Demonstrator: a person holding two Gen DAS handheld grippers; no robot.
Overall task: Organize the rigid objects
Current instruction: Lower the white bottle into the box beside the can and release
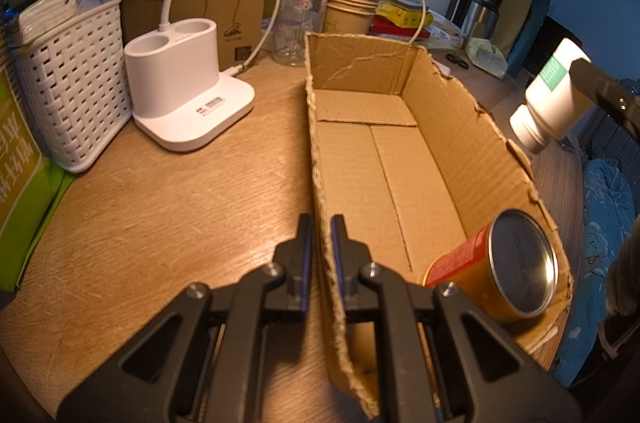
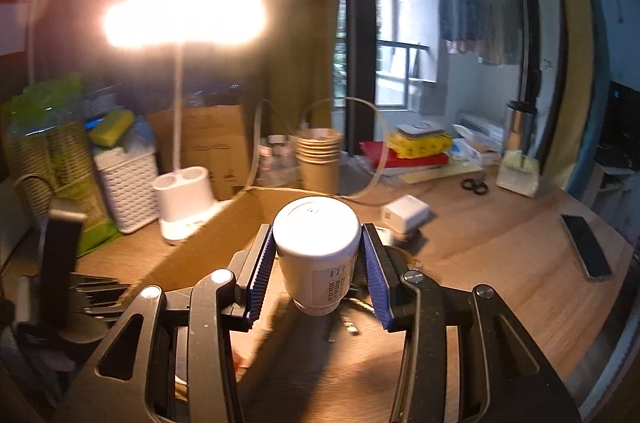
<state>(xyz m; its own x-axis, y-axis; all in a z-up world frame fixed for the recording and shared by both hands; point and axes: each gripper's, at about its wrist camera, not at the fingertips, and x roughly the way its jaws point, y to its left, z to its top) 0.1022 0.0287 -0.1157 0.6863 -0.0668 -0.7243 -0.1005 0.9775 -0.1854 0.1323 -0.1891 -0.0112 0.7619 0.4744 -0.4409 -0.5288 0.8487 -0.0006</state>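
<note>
An open cardboard box (image 1: 400, 159) lies on the wooden table. My left gripper (image 1: 322, 227) is shut on the box's near left wall, one finger on each side. An orange can (image 1: 500, 267) with a silver end lies on its side in the box's near right corner. My right gripper (image 2: 318, 235) is shut on a white bottle (image 2: 320, 255), held bottom up and cap down above the box's edge (image 2: 224, 219). The left wrist view shows the same bottle (image 1: 548, 103) in the air beyond the box's right wall, with one right finger (image 1: 600, 83) across it.
A white lamp base (image 1: 184, 95), a white woven basket (image 1: 72, 87), stacked paper cups (image 1: 348, 7) and a glass jar (image 1: 298, 23) stand behind the box. A white charger (image 2: 404, 213), scissors (image 2: 475, 186) and a phone (image 2: 586, 247) lie on the table to the right.
</note>
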